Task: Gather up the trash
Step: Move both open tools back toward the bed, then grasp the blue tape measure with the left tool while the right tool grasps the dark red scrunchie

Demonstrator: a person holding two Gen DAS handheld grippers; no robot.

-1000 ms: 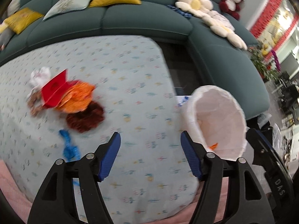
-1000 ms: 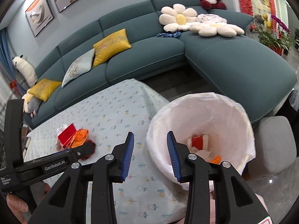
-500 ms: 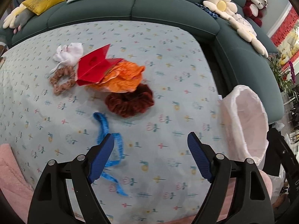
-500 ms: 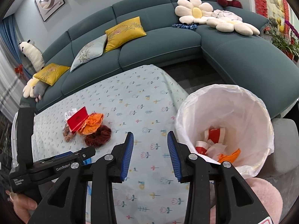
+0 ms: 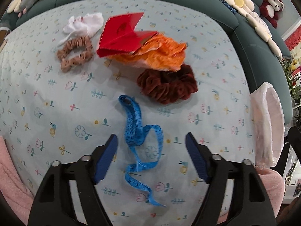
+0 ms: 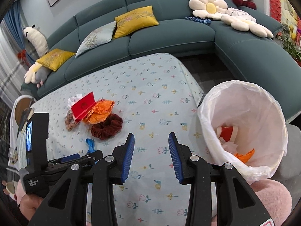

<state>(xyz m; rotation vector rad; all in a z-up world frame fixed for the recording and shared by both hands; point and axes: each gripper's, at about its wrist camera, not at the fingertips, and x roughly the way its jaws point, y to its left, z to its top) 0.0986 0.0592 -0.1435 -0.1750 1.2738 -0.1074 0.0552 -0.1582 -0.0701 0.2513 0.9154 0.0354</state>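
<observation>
On the flowered tablecloth (image 5: 56,113) lies a blue tape measure (image 5: 133,124), loosely coiled. My left gripper (image 5: 150,137) hangs just above it, pointing steeply down. Its jaws are closing with the tape between them, and the pads are clear of it. Farther off sit a dark red scrunchie (image 5: 167,86), crumpled orange paper (image 5: 160,54), a red envelope (image 5: 120,35), a tan scrunchie (image 5: 75,53) and a white tissue (image 5: 84,23). My right gripper (image 6: 151,134) is open over bare cloth, holding nothing. The white-lined trash bin (image 6: 242,113) beside the table holds red, white and orange scraps.
A teal corner sofa (image 6: 169,43) with yellow and pale cushions, flower pillows and plush toys wraps around the far side. A grey stool (image 6: 290,133) stands by the bin. Pink fuzzy sleeves show at the lower edges. The table's right edge drops off beside the bin.
My left gripper swung away from the bin, left and down over the table, and now hovers over the blue tape. My right gripper drifted left, so the bin sits further right.
</observation>
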